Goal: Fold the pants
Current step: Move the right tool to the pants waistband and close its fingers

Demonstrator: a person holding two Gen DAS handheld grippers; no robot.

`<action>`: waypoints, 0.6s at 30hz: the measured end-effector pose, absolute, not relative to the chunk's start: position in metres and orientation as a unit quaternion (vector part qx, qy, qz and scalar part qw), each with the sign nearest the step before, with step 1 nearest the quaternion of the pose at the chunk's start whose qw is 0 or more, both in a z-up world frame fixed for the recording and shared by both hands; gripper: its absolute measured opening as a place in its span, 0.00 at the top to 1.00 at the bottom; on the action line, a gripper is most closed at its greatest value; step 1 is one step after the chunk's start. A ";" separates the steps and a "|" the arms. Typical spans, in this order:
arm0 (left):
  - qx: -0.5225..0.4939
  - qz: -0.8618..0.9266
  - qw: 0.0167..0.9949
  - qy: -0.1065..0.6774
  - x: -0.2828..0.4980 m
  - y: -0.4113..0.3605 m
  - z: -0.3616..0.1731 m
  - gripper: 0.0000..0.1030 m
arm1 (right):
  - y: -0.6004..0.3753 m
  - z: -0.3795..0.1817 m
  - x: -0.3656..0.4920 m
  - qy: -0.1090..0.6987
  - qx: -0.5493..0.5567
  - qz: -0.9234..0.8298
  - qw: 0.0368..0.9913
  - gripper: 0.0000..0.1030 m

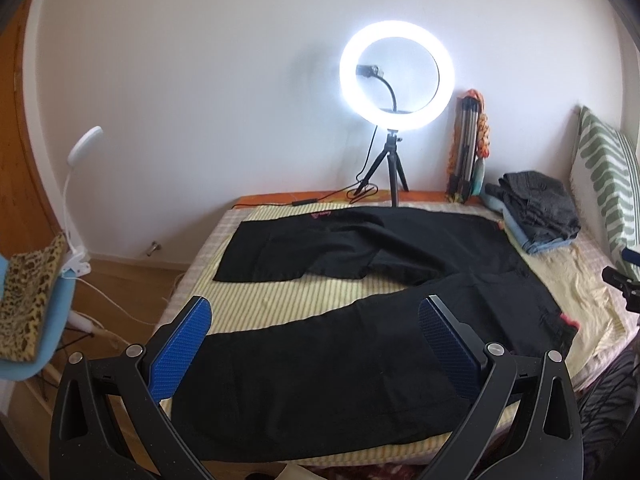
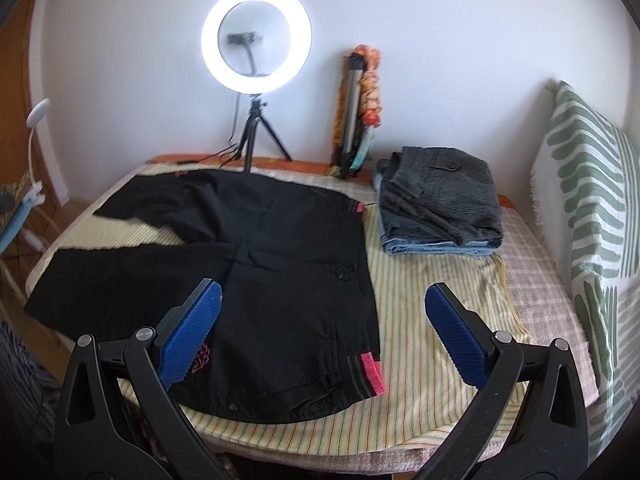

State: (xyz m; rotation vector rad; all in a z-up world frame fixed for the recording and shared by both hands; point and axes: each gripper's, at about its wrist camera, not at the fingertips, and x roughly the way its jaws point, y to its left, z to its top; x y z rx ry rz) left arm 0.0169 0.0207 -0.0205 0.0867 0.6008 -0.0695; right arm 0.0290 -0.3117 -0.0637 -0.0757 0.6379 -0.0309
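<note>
Black pants (image 1: 360,280): spread flat on the striped bed cover (image 1: 248,304), filling the frame centre; legs reach toward the left, waistband with pink trim at lower centre of the right wrist view.
Left tool (image 1: 314,344): jaws wide apart, holding nothing, above the near leg.
Right tool (image 2: 322,332): jaws wide apart, empty, over the waist.
Folded clothes pile (image 2: 440,208): right of centre.
Ring light (image 2: 256,36): lit, upper left of centre.
</note>
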 end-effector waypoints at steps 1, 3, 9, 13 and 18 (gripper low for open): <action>0.049 -0.036 0.952 0.301 0.019 0.024 -0.024 0.00 | -0.308 -0.066 0.030 0.318 -0.046 -0.007 0.947 0.00; 0.060 -0.038 0.948 0.309 0.022 0.030 -0.032 0.00 | -0.299 -0.072 0.034 0.328 -0.075 0.014 0.942 0.00; 0.048 -0.042 0.938 0.340 0.046 0.057 -0.053 0.15 | -0.282 -0.083 0.056 0.344 -0.111 0.049 0.931 0.00; 0.021 -0.044 0.932 0.359 0.079 0.080 -0.059 0.26 | -0.277 -0.080 0.088 0.343 -0.123 0.068 0.929 0.00; 0.004 -0.036 0.929 0.369 0.126 0.105 -0.057 0.34 | -0.271 -0.073 0.133 0.332 -0.146 0.083 0.928 0.00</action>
